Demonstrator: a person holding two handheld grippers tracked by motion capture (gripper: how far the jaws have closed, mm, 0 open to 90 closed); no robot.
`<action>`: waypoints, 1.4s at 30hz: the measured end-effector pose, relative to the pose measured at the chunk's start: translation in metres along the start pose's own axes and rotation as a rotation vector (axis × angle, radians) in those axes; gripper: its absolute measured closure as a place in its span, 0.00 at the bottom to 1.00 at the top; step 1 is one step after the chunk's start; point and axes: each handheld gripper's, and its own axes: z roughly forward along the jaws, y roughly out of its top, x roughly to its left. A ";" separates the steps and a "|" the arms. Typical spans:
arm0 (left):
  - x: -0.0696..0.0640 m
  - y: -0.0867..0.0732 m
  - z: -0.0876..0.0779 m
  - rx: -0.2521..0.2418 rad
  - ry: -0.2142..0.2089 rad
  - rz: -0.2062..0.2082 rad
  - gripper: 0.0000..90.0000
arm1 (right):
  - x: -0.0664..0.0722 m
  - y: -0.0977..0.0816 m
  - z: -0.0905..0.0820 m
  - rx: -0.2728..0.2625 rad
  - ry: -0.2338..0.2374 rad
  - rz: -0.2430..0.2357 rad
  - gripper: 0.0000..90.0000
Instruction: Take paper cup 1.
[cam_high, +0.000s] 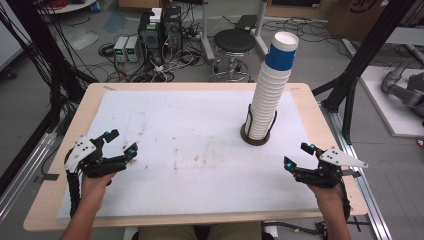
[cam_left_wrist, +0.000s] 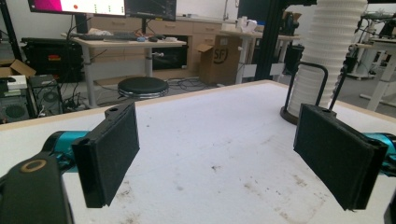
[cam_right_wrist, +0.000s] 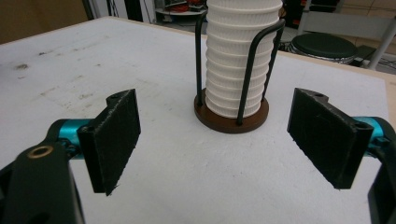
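1. High view is showing the person's forearms coming in over the near edge of the table (cam_high: 310, 107), each hand carrying 1 gripper above the white mat (cam_high: 190, 150).
2. At the near left corner of the mat, the left gripper (cam_high: 121, 141) is hovering with its jaws standing wide apart and nothing between them.
3. Left gripper view is confirming this: its 2 black pads (cam_left_wrist: 112, 151) are framing bare, lightly stained mat and gripping nothing.
4. At the near right corner, the right gripper (cam_high: 299, 155) is pointing toward the middle of the table, its jaws also standing open and holding nothing.
5. Right gripper view is looking straight between its 2 pads (cam_right_wrist: 114, 140) at the stack of cups (cam_right_wrist: 238, 60), which is sitting well ahead of the jaws and not touching them.
6. Farther back, right of the table's centre, the stack of white ribbed paper cups (cam_high: 270, 95) is standing upright in a holder with a round brown base (cam_high: 254, 140) and black wire loops (cam_right_wrist: 254, 65) rising around it.
7. The topmost cup (cam_high: 281, 51) is wearing a blue band and is leaning slightly toward the far right corner.
8. Beyond the far edge, a black stool (cam_high: 234, 42) is standing on the floor among cables.
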 end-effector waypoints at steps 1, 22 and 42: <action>0.000 0.000 0.001 0.001 0.000 0.000 0.16 | 0.000 -0.001 -0.001 -0.001 0.000 -0.002 0.19; -0.003 -0.003 0.008 0.020 -0.012 0.011 0.16 | -0.004 0.006 -0.005 -0.005 -0.010 0.029 0.19; -0.007 -0.002 0.007 0.017 -0.020 0.004 0.17 | 0.003 0.100 0.003 -0.068 0.017 0.032 0.20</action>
